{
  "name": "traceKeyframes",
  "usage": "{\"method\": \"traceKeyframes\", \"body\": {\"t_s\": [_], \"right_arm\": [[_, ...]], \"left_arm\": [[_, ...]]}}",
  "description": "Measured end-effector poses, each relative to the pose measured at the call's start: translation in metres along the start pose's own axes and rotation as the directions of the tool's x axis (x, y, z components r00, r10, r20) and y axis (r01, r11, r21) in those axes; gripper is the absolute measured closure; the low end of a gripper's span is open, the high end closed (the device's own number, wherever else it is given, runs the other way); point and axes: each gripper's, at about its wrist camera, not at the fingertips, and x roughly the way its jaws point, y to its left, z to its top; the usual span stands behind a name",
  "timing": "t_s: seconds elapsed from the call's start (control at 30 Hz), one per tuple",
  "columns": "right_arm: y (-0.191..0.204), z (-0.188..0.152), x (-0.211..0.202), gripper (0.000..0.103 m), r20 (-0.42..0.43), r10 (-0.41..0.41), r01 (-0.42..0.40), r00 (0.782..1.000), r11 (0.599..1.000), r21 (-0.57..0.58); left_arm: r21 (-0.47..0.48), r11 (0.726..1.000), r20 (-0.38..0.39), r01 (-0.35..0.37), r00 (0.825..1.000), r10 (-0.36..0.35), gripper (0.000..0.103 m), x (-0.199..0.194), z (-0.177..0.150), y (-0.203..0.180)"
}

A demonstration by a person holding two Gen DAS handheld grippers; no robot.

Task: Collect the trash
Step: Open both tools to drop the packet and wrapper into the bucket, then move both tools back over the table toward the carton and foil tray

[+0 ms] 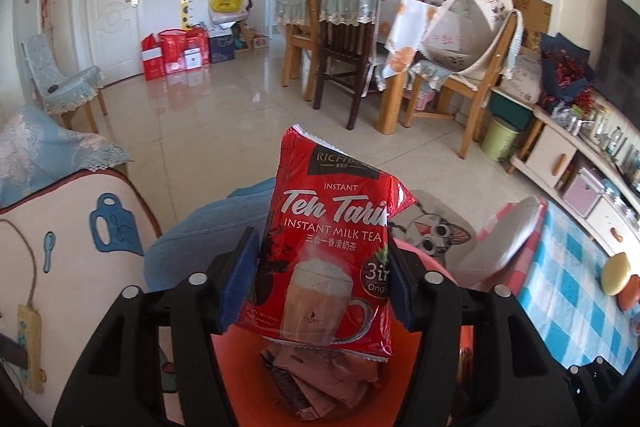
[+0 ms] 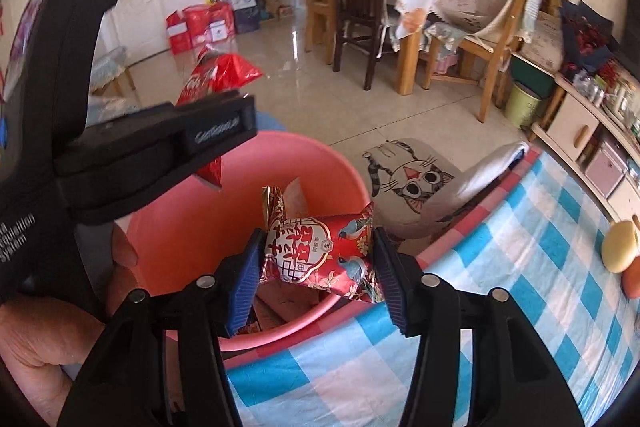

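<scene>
The glossy red foil sachet of instant milk tea [image 1: 328, 247], printed with white "Teh Tarik" lettering and a glass mug of frothy tea, stands nearly upright with its crimped top edge leaning slightly left; its surface is creased and one upper corner juts out to the right. The left gripper [image 1: 324, 283] has its blue-padded fingers [image 1: 240, 279] closed against both side edges of the sachet, holding it over the round salmon-pink plastic bin [image 2: 224, 211], where flattened brownish wrappers [image 1: 316, 383] lie at the bottom. The small red foil snack packet [image 2: 320, 251], decorated with a white medallion of Chinese characters and blue birds, lies crosswise, crinkled, its crimped ends splaying at either side. The right gripper [image 2: 316, 277] pinches this packet by its two ends between its own blue pads, jaws narrowed only to the packet's length, above the near rim of the bin. In the right wrist view the left gripper's black body reaches in from the upper left, angled down toward the bin, and the person's hand [image 2: 44, 347] grips its handle at the lower left. The bin sits just beside the table edge covered by a blue, white and pink checked cloth [image 2: 500, 307], with a grey cat-face cushion [image 2: 412, 183] just beyond it.
</scene>
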Motion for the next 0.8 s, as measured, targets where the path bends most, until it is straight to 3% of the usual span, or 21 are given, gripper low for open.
{"method": "traceKeyframes", "body": {"t_s": [0.1,0.13,0.2,0.33,0.8], "right_arm": [[0.005,-0.003,0.003,0.040,-0.007,-0.005,0.004,1.000,1.000,-0.022],[0.004,-0.005,0.001,0.033,0.001,-0.013,0.013,1.000,1.000,-0.024],[-0.002,-0.008,-0.006,0.023,0.012,-0.039,0.039,0.999,0.999,-0.016],[-0.019,-0.016,-0.021,0.016,0.005,-0.070,0.070,0.998,0.997,0.026],[-0.065,-0.073,-0.078,0.013,-0.062,-0.215,0.220,0.975,0.970,0.104]], "left_arm": [[0.021,1.000,0.021,-0.023,1.000,0.023,0.021,-0.003,0.002,-0.003],[0.036,0.999,0.033,-0.037,0.999,0.035,0.016,-0.005,0.003,-0.005],[0.060,0.997,0.042,-0.042,0.998,0.040,0.015,-0.007,0.002,-0.009],[0.077,0.997,0.038,-0.017,0.999,0.015,0.010,-0.011,0.001,-0.015],[0.260,0.964,0.069,0.054,0.995,-0.075,0.006,-0.037,-0.017,-0.082]]}}
